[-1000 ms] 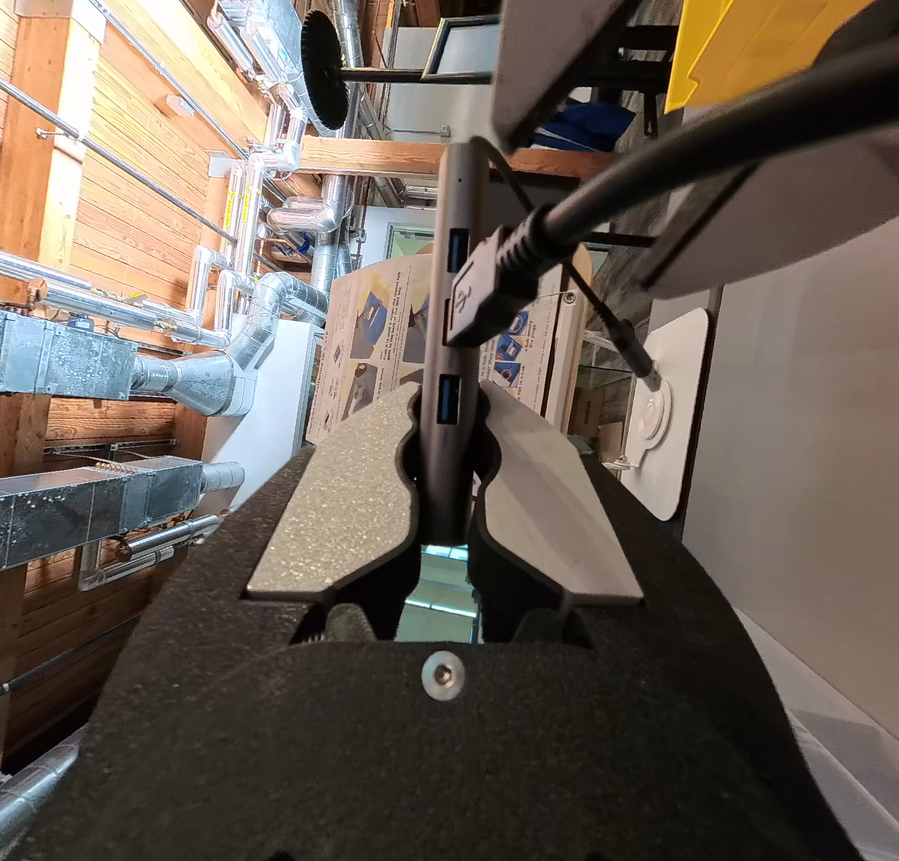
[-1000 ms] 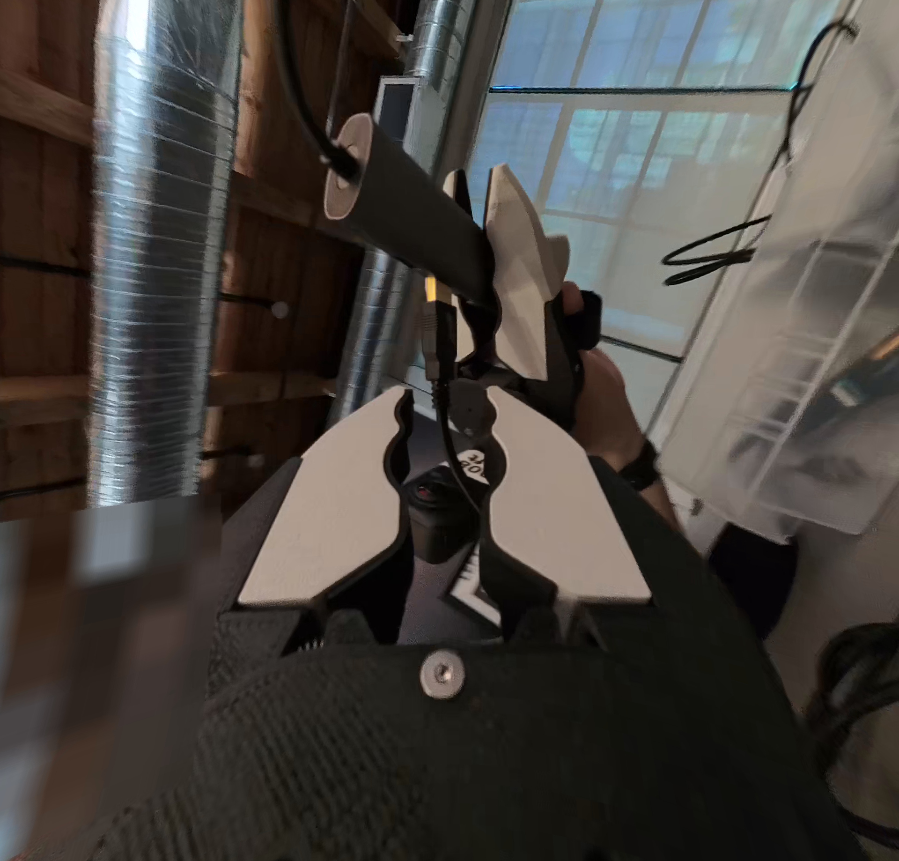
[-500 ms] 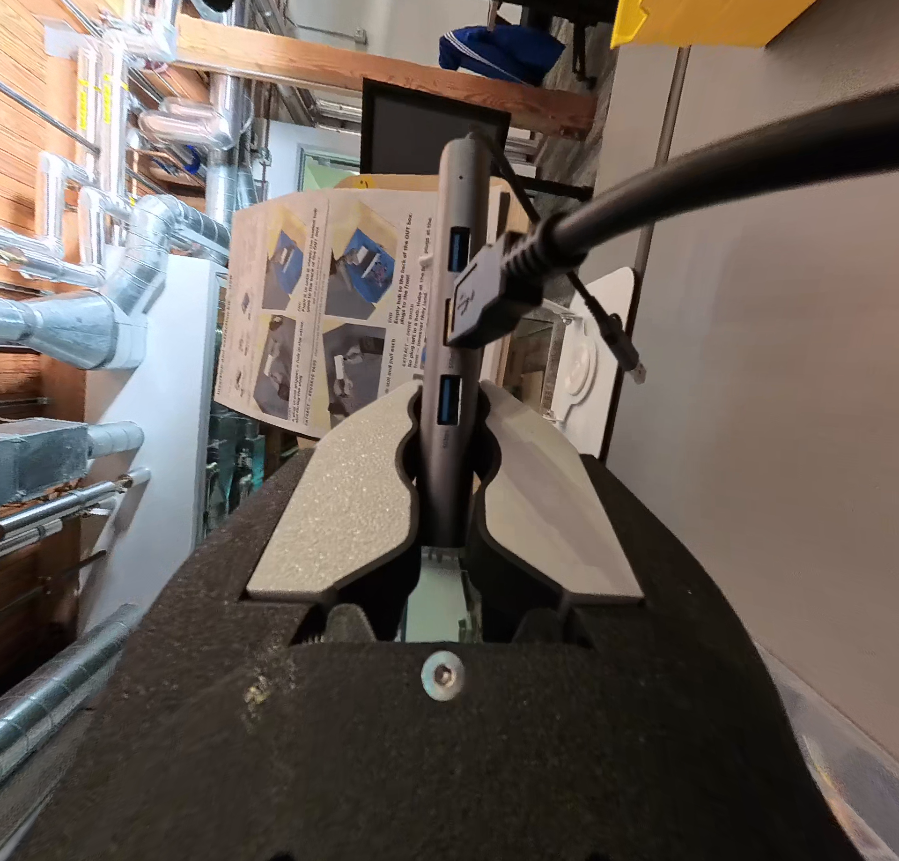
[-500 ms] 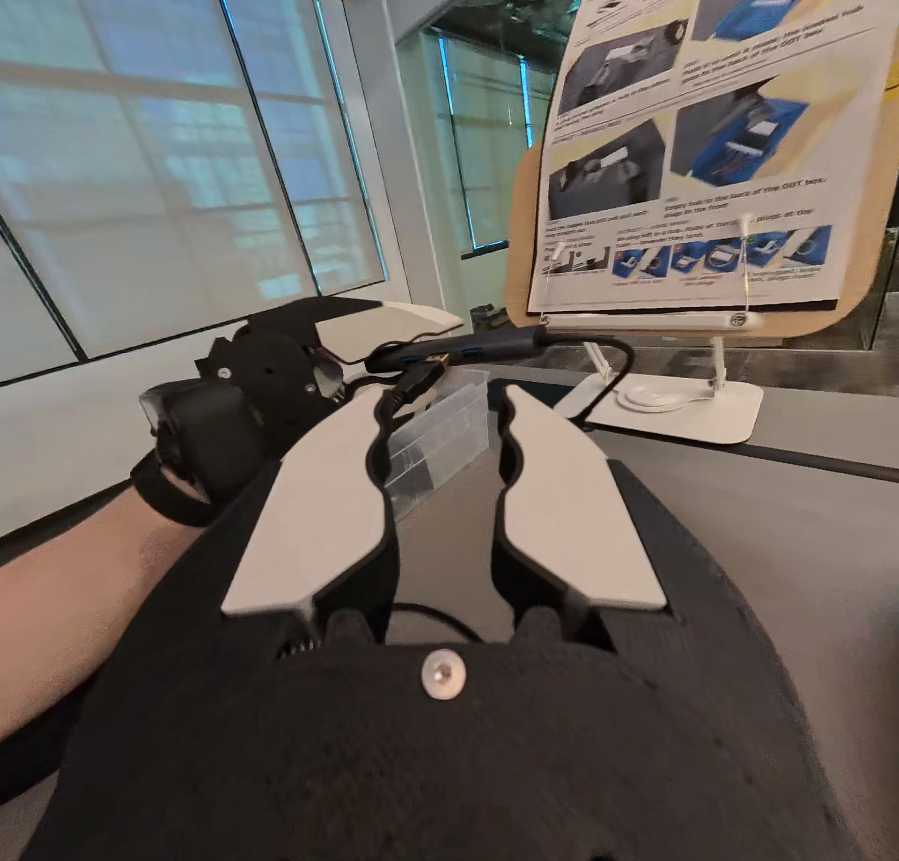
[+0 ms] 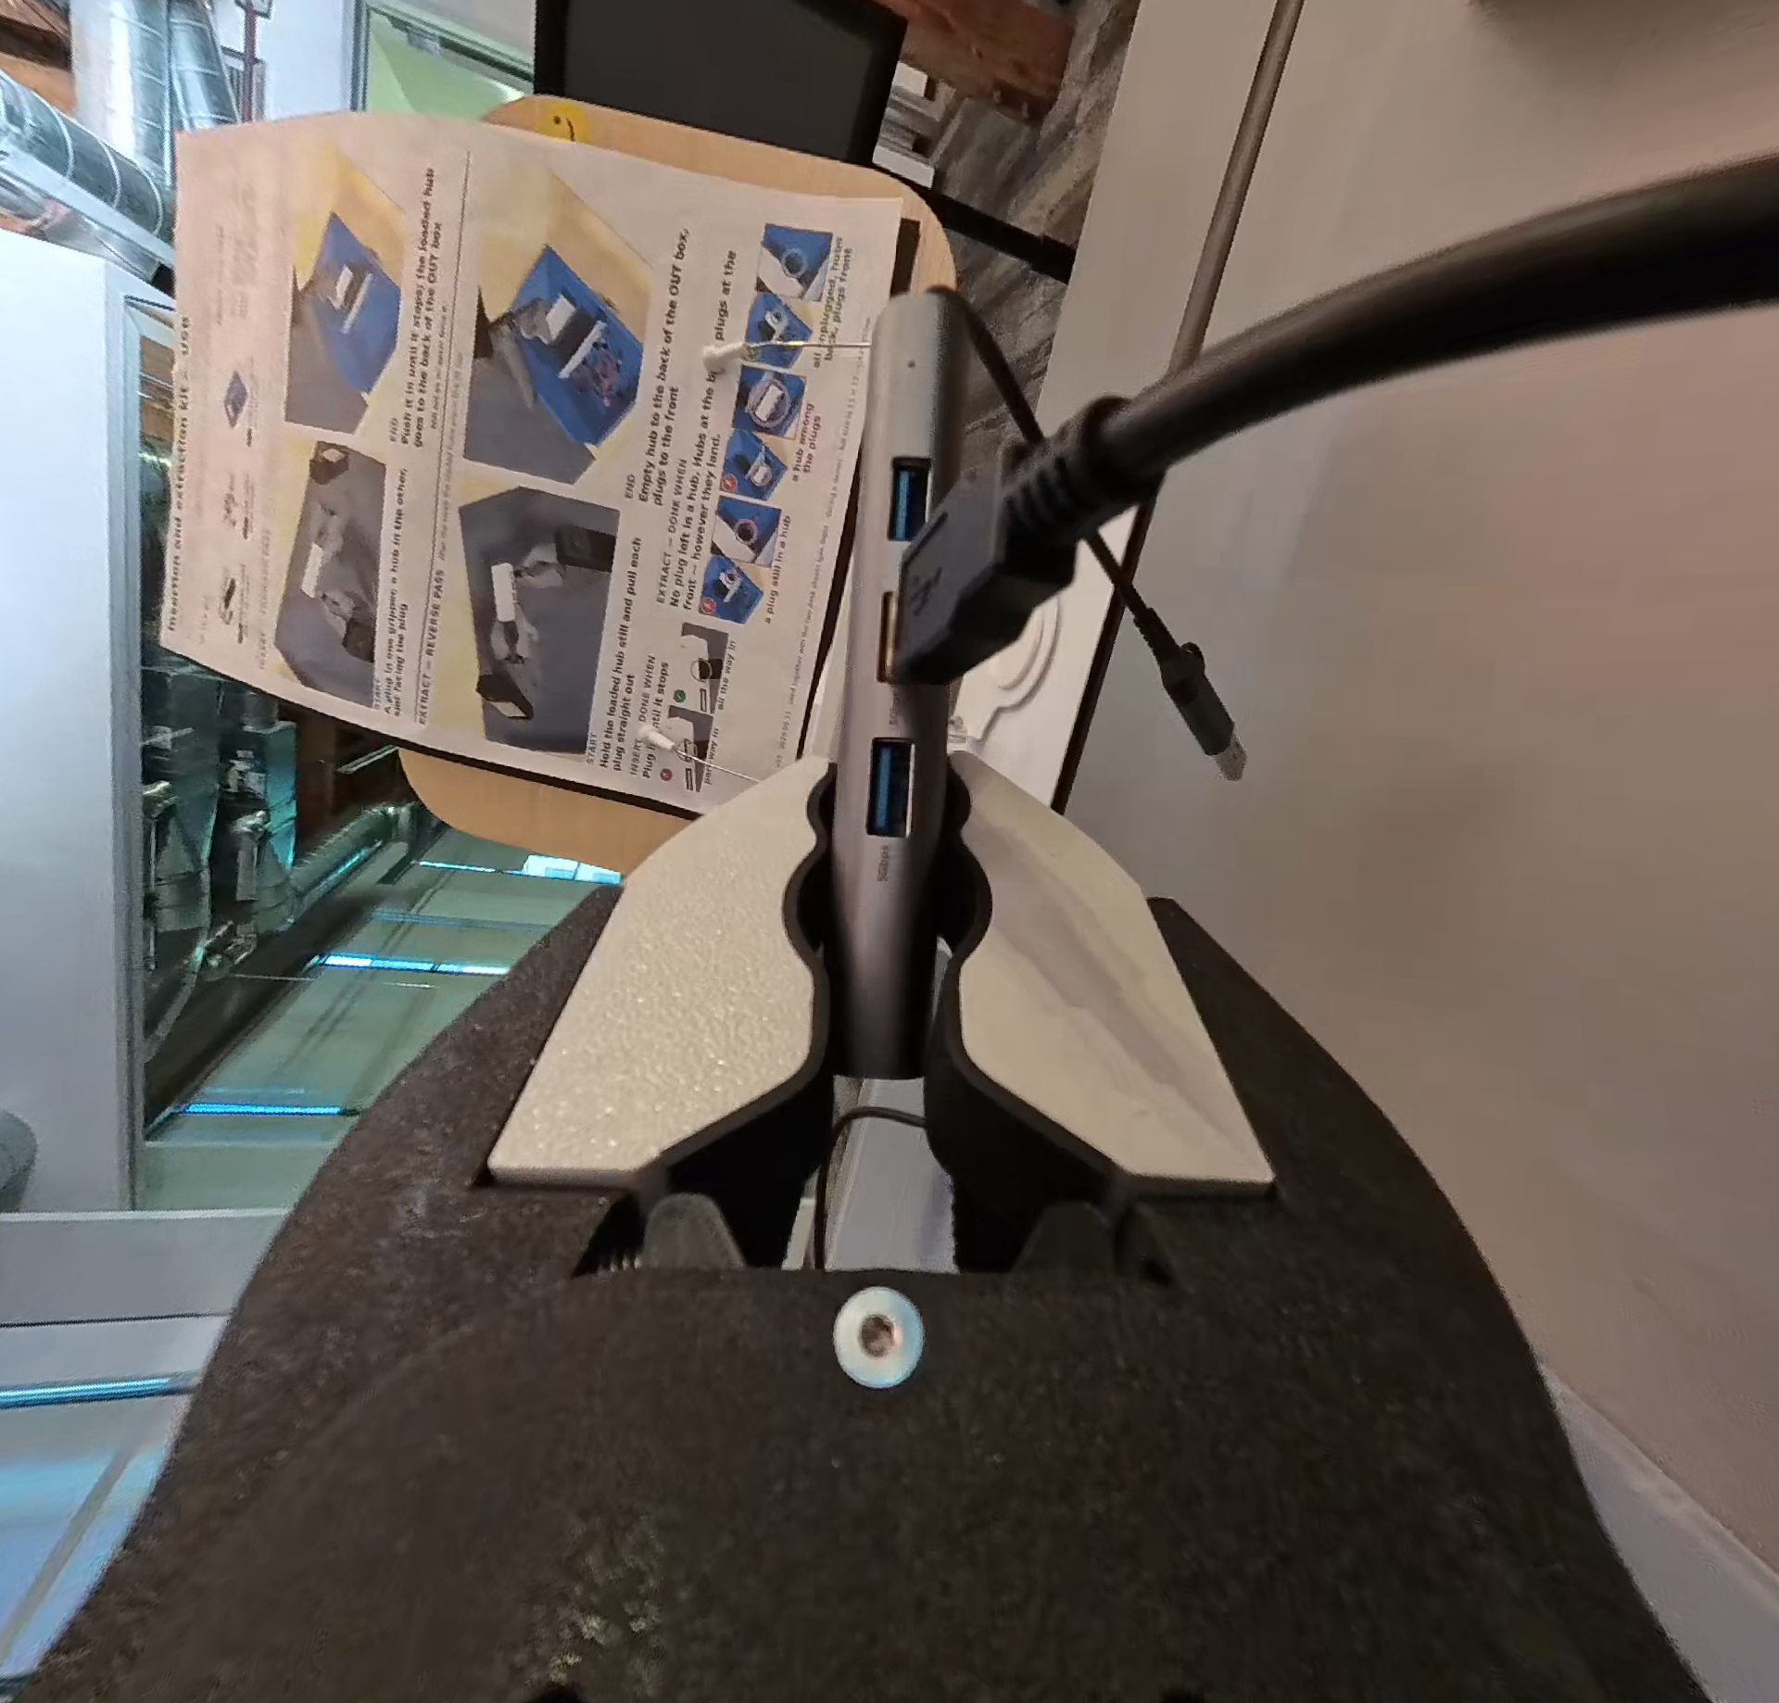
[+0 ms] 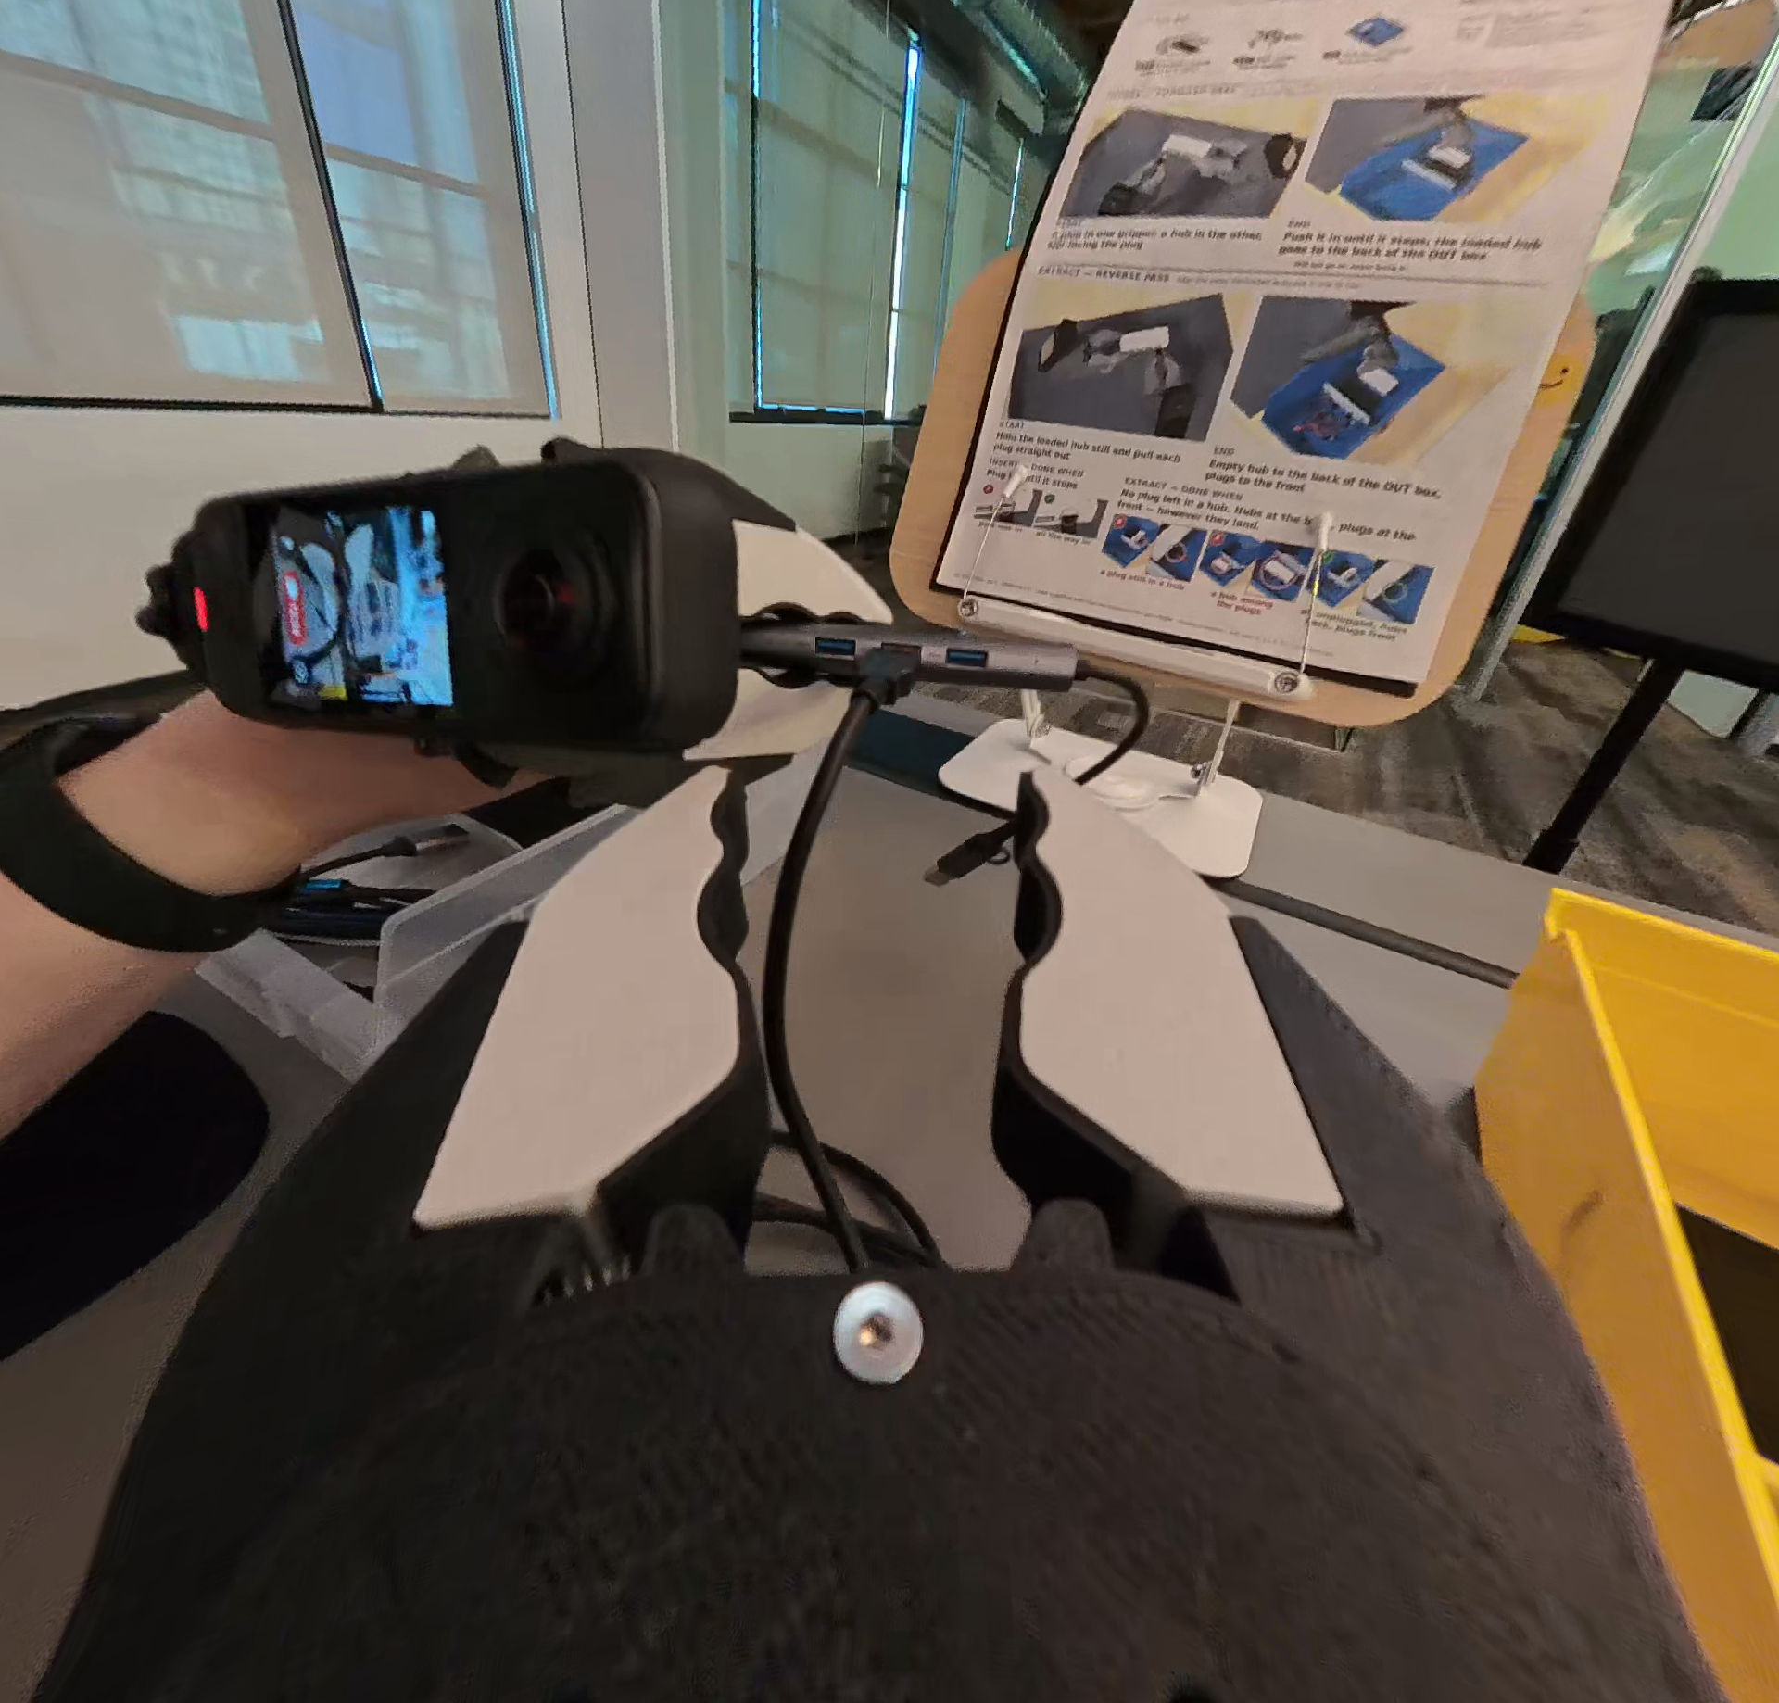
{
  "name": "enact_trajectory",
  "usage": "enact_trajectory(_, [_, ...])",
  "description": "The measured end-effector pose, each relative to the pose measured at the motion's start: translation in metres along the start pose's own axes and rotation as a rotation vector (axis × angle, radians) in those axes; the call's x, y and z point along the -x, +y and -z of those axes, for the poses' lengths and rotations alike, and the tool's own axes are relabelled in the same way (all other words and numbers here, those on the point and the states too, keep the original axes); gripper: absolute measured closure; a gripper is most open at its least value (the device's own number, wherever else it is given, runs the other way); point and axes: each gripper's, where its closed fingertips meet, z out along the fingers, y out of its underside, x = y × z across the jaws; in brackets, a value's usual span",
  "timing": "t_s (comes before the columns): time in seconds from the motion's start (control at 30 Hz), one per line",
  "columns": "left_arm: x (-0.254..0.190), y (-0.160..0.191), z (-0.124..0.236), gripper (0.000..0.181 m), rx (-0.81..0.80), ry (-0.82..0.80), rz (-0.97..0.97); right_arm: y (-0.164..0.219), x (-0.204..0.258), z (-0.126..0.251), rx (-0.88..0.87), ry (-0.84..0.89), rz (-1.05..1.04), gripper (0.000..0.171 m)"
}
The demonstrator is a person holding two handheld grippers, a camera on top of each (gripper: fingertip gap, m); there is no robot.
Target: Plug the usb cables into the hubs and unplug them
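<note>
Left gripper [image 5: 890,790], jaws clenched on the grey USB hub [image 5: 895,656], which stands out ahead of them. The black USB plug [image 5: 972,598] sits in the middle port. Right gripper [image 6: 876,848]: jaws, pinching the cable [image 6: 799,935] a second ago, now released, so insertion appears done. Left of its jaws, a clear bin [image 6: 452,925] holds spare cables; right, a yellow bin [image 6: 1637,1127], contents hidden.

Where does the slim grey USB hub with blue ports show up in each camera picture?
Left wrist view: slim grey USB hub stands upright at centre, clamped in the left tool.
Right wrist view: it lies level, mid-frame.
Shared landmark: the printed instruction sheet on its wooden stand.
</note>
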Motion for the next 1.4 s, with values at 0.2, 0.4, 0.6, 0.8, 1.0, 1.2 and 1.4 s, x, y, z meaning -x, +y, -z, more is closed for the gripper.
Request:
enact_trajectory(0.2, [-0.004, 0.0, 0.0, 0.165, 0.015, 0.025, 0.024, 0.005, -0.003, -0.008, -0.01, 0.036, 0.046, 0.117])
enact_trajectory(0.4, [-0.001, 0.0, 0.0, 0.165, 0.056, -0.009, 0.043, 0.005, -0.004, -0.023, 0.003, 0.061, 0.065, 0.126])
enact_trajectory(0.6, [0.002, 0.001, 0.003, 0.165, 0.105, -0.046, 0.036, 0.007, -0.009, -0.035, 0.022, 0.052, 0.086, 0.132])
enact_trajectory(0.8, [0.001, -0.002, 0.005, 0.165, 0.114, -0.051, 0.033, 0.004, -0.01, -0.048, 0.013, 0.028, 0.09, 0.132])
enact_trajectory(1.0, [0.005, -0.003, 0.006, 0.166, 0.126, -0.09, 0.025, 0.007, -0.013, -0.061, 0.038, -0.013, 0.04, 0.135])
enact_trajectory(1.2, [0.009, -0.003, 0.007, 0.165, 0.134, -0.119, 0.006, 0.008, -0.011, -0.067, 0.043, -0.047, 0.024, 0.141])
enact_trajectory(1.4, [0.007, -0.004, 0.007, 0.166, 0.135, -0.112, 0.007, 0.007, -0.01, -0.068, 0.032, -0.036, 0.061, 0.147])
